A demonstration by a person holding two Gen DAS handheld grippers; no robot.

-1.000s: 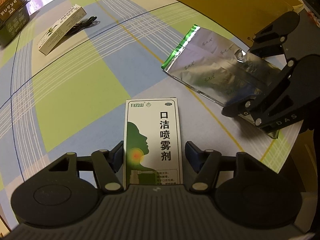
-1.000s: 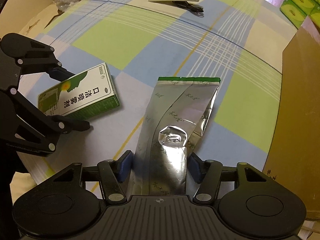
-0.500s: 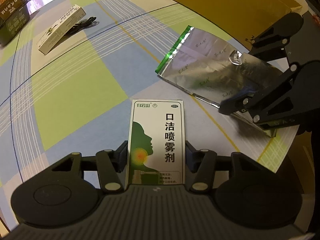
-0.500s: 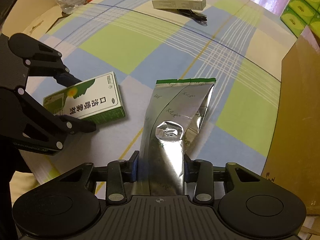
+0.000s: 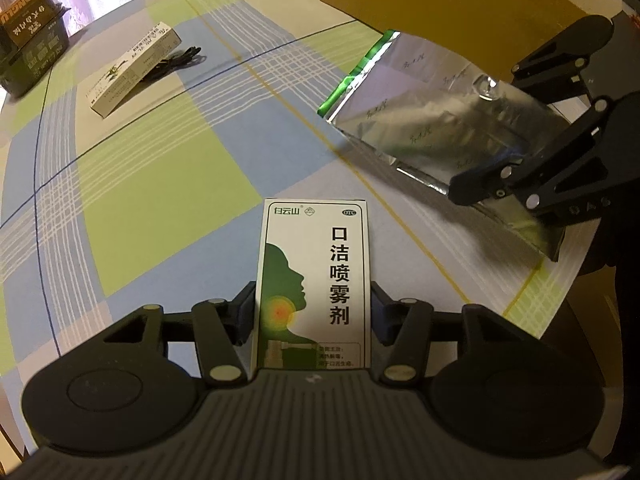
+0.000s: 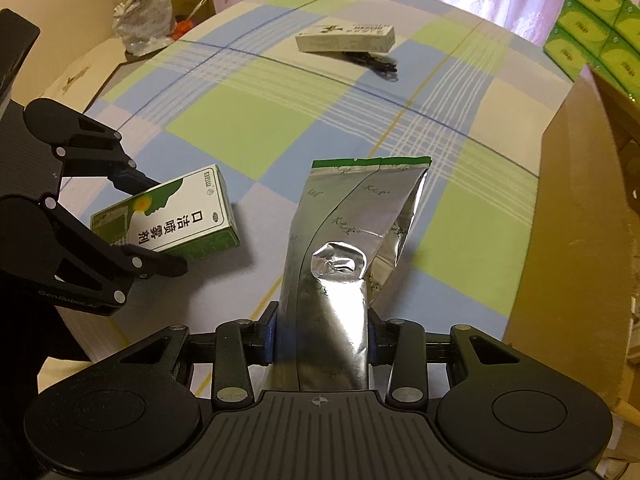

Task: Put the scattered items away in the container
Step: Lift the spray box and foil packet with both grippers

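A green-and-white spray box (image 5: 316, 276) sits between the fingers of my left gripper (image 5: 312, 312), which is shut on it. In the right wrist view the same box (image 6: 180, 212) is tilted, its far end just off the checked cloth, in the left gripper (image 6: 158, 224). My right gripper (image 6: 322, 332) is shut on a silver foil pouch (image 6: 344, 232), which is raised above the table. From the left wrist view the pouch (image 5: 432, 120) hangs in the right gripper (image 5: 486, 132), close to the brown cardboard box (image 5: 420, 0).
A long white carton (image 6: 346, 38) and a black cord (image 6: 376, 62) lie at the far side of the table. The cardboard box wall (image 6: 580, 200) stands on the right. A dark box (image 5: 28, 36) sits far left. Green tissue packs (image 6: 592, 28) are stacked beyond the table.
Both grippers went from open to shut, the left on the spray box, the right on the foil pouch. The pouch has risen and moved toward the cardboard box.
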